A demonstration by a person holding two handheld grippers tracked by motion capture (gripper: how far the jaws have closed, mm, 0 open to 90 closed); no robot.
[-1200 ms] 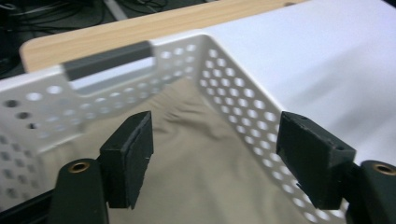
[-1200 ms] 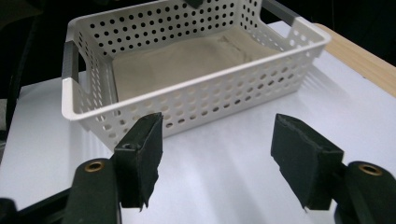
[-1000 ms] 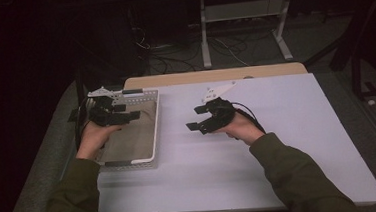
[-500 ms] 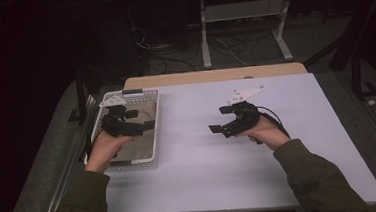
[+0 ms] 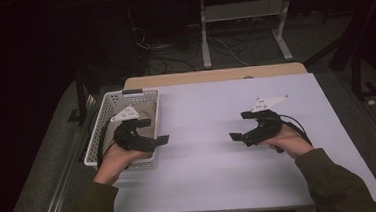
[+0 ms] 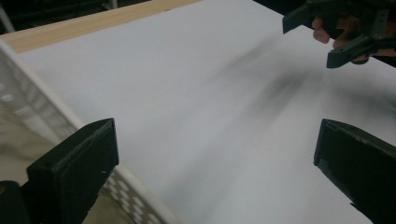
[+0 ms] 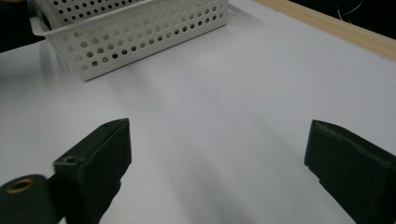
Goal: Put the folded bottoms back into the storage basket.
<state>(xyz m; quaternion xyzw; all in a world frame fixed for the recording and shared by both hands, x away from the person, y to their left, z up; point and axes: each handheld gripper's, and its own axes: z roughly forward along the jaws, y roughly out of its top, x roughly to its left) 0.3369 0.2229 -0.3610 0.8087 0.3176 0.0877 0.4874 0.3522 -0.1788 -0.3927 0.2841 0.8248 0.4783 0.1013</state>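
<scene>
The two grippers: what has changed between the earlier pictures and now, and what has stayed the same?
In the high view the left gripper moved right, to the basket's near right corner. The right gripper moved right, away from the basket, over the table. Both have just been opening their jaws, with nothing between them; neither took hold of anything. The basket and the tan thing lying in it stayed in place.

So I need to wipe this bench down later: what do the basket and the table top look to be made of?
The basket looks like white moulded plastic: thin, even walls punched with regular round holes, with a slight sheen. The table top looks like a smooth white laminate or painted board with a matt finish, though it could be a sheet laid on top. A pale wood-coloured strip runs along its far edge, seemingly wood or wood-look laminate.
</scene>
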